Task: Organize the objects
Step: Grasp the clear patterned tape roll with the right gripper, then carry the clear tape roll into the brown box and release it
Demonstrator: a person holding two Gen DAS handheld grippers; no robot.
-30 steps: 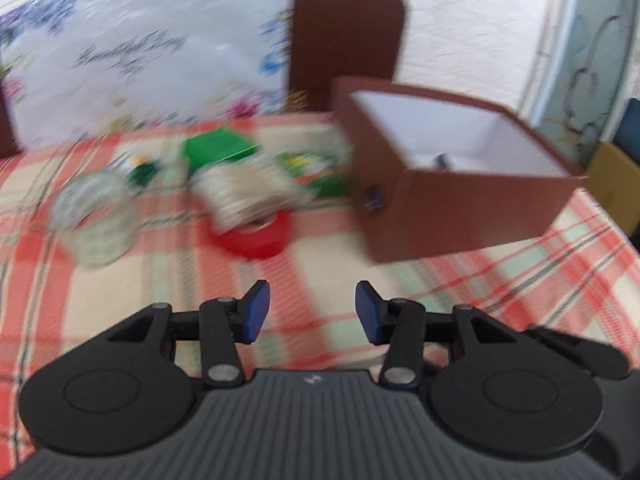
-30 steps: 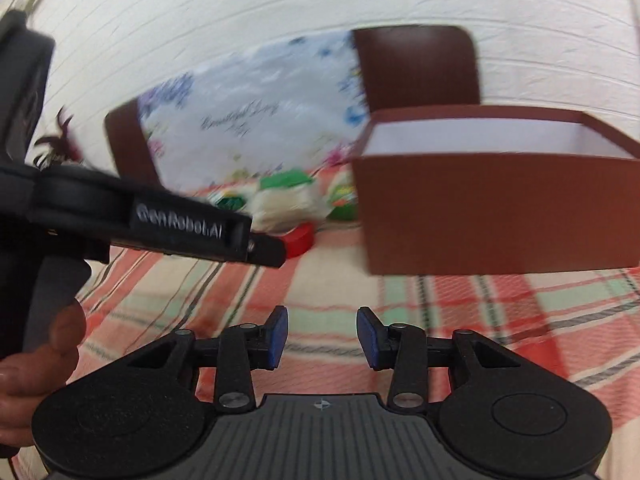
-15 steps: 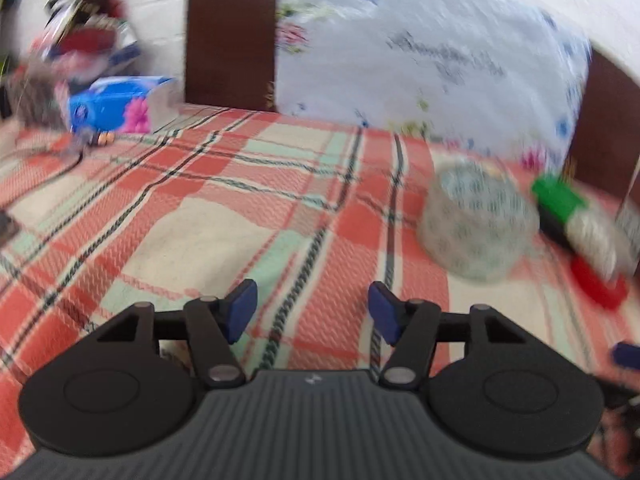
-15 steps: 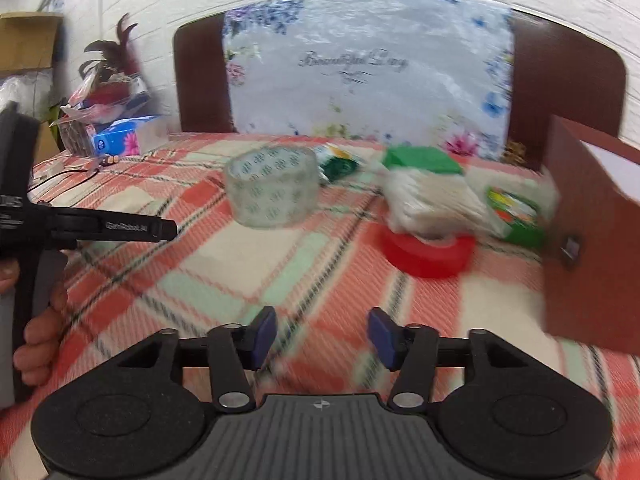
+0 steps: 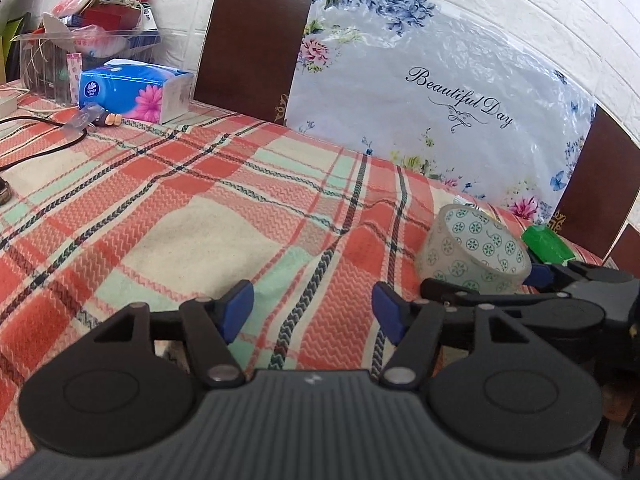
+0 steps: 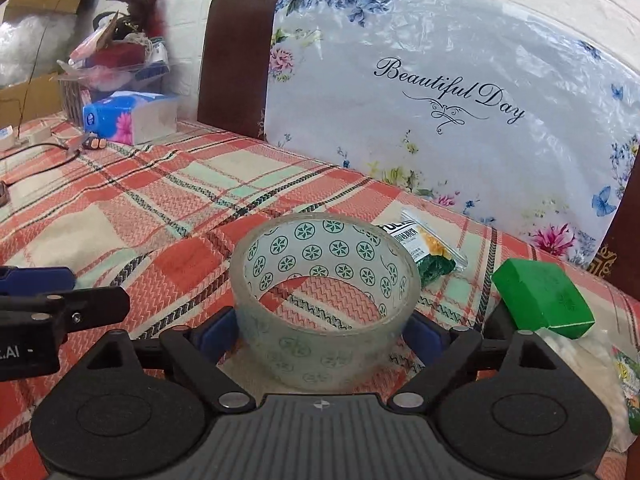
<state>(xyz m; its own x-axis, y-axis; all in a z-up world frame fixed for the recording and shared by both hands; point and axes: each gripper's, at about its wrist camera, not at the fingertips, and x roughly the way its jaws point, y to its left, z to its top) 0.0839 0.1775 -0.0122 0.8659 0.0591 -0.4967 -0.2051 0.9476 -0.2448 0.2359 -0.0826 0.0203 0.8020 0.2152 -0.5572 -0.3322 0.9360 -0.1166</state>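
Your left gripper (image 5: pixel 312 312) hovers empty, fingers spread, over bare desk (image 5: pixel 160 208). Your right gripper (image 6: pixel 322 330) brackets the tape roll (image 6: pixel 324 300), which lies flat on the cloth; fingers wide (contact unclear). Next: close, lift.

In the right wrist view the roll of clear tape (image 6: pixel 324 300) covers the inner faces of both blue fingertips (image 6: pixel 214 334), so whether they touch its wall cannot be told, and the white packet (image 6: pixel 588 364) at lower right runs off the frame edge with the green box (image 6: pixel 542 298) overlapping its top. The left gripper (image 6: pixel 60 308) enters from the left edge, only one blue tip and part of its lettering showing. In the left wrist view the right gripper (image 5: pixel 536 280) hides the tape's (image 5: pixel 474 250) lower rim, and the black cable (image 5: pixel 44 144) leaves the frame at middle left.
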